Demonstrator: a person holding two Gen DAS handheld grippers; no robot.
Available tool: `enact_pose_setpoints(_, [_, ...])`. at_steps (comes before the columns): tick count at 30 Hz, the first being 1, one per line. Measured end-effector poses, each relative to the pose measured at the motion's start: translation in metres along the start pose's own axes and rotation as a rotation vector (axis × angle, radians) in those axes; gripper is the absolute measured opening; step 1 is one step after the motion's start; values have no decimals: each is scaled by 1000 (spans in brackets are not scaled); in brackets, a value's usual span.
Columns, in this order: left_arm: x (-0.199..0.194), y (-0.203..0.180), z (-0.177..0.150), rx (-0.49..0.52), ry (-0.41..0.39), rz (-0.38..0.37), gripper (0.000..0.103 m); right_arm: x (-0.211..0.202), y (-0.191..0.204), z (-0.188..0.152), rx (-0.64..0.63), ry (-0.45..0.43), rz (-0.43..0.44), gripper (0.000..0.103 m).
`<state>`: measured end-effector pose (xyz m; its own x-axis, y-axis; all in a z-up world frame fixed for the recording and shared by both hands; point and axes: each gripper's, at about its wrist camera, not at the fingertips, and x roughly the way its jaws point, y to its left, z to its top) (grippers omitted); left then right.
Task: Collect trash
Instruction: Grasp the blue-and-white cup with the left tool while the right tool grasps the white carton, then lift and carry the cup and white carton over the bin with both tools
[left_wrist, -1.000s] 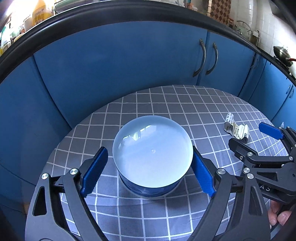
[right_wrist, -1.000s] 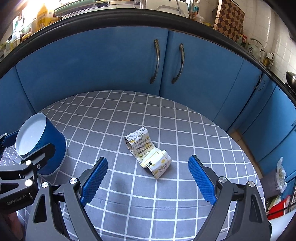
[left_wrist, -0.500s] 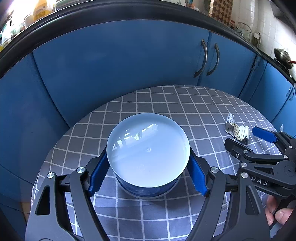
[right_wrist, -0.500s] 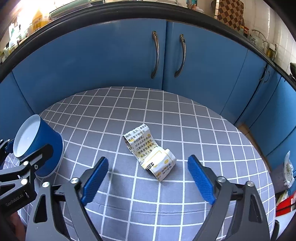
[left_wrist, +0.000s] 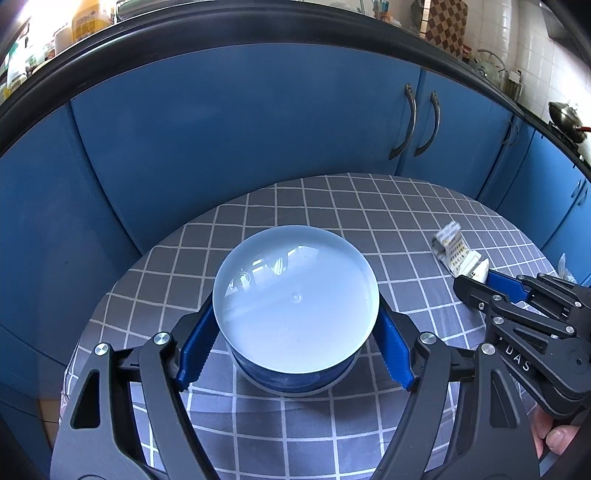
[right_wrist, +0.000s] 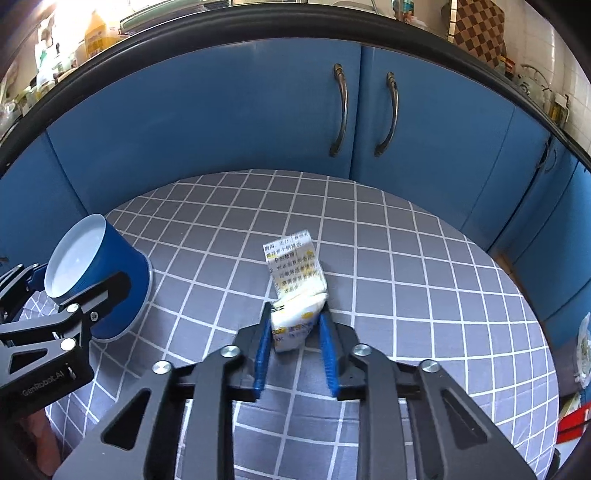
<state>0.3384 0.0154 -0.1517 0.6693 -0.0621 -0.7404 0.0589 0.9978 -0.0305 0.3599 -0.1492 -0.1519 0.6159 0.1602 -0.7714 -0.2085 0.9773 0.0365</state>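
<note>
A round blue bin (left_wrist: 295, 295) with a pale inside stands on the grey checked tablecloth. My left gripper (left_wrist: 295, 339) is shut on its sides, one blue pad on each. The bin also shows at the left of the right wrist view (right_wrist: 99, 280). A crumpled white paper carton with printed text (right_wrist: 295, 291) lies on the cloth. My right gripper (right_wrist: 294, 317) is shut on its near end. The carton (left_wrist: 456, 253) and the right gripper (left_wrist: 476, 282) also show at the right of the left wrist view.
The round table (right_wrist: 424, 266) stands close to blue cabinet doors with metal handles (right_wrist: 341, 110). The table edge drops off at the right, where some packaging (right_wrist: 583, 347) lies on the floor. A counter with bottles runs above the cabinets.
My left gripper closed in on the bin's sides. My right gripper moved forward and closed on the carton, which now tilts up between the pads.
</note>
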Motion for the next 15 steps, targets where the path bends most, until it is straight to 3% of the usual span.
enact_pose_setpoints(15, [-16,-3,-4,-5,-14,-10,76,-30,5,-7,-12,1,0,20])
